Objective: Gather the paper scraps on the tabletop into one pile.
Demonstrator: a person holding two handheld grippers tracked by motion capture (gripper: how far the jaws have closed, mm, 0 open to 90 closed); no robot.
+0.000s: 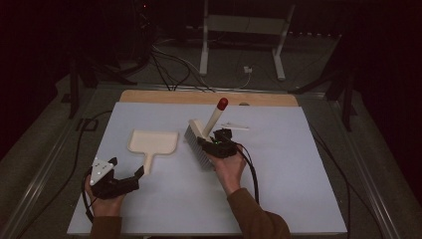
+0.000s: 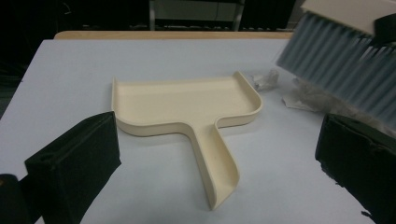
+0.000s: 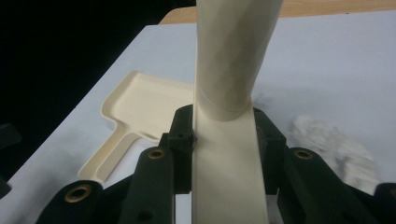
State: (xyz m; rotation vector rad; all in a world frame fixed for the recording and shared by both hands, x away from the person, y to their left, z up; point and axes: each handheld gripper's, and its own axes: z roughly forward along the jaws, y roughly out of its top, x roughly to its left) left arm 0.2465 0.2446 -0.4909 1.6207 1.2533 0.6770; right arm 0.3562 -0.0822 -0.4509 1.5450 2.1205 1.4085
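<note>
Items on the pale blue-grey flat surface (image 1: 278, 194): one cream plastic dustpan with a short flat handle (image 1: 153, 143); one hand brush with a cream handle, red tip and grey-blue bristles (image 1: 205, 137); one small heap of crumpled white paper scraps (image 2: 299, 91); one thin white strip (image 1: 234, 126) lying beyond the brush. Grippers, two. Right gripper (image 1: 215, 143): jaws clamped on the brush's cream handle, brush held tilted with bristles down toward the surface, just right of the dustpan. Left gripper (image 1: 130, 175): jaws apart, holding nothing, near the end of the dustpan handle at the surface's near left. The dustpan lies flat at left of centre, handle toward the person. The high view gives the whole layout and both hands; the scraps are hard to make out there. The left gripper view shows the scraps lying between the dustpan's corner and the bristles. The right gripper view shows the jaw pads pressed against both sides of the handle, the dustpan off to the left.
</note>
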